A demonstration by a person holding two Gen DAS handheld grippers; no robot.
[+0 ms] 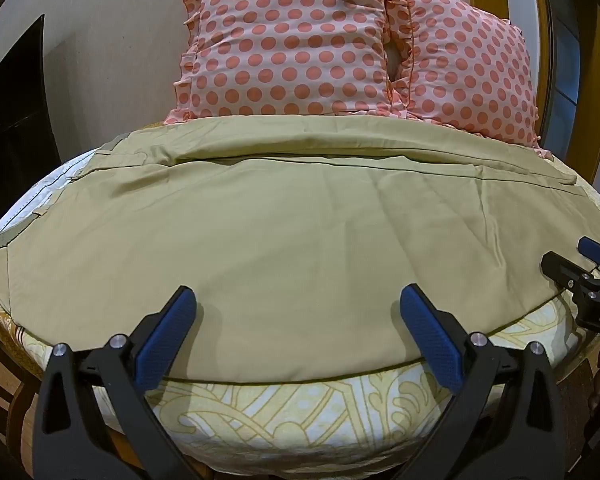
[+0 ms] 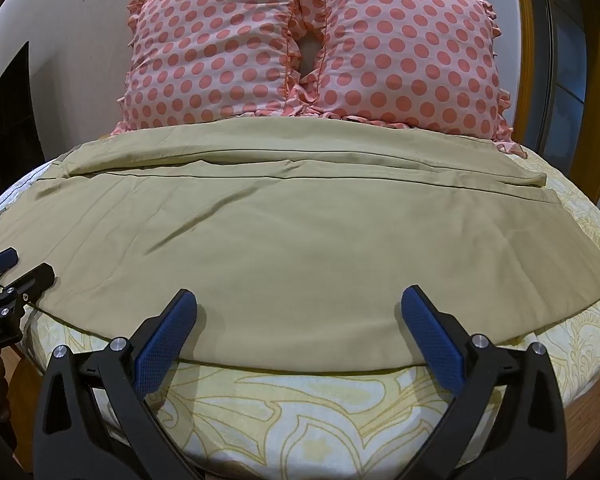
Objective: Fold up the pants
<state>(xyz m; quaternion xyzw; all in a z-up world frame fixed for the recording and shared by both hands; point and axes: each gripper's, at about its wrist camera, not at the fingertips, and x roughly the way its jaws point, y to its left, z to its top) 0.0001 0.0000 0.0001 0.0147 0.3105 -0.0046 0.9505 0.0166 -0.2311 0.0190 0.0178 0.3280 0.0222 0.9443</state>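
Left wrist: left gripper [image 1: 298,304] wide, above pants [image 1: 284,224].

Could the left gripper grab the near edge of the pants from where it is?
Probably yes. The left gripper is open, its fingers spread just above the near edge of the pants, which lie flat on the bed. Nothing sits between them; the right gripper works farther right.

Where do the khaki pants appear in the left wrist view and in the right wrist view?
Left wrist view: the khaki pants lie across the middle of the picture, just beyond the open jaws.
Right wrist view: the pants again fill the middle band, beyond the open jaws.
Shared landmark: the polka-dot pillows directly behind the pants.
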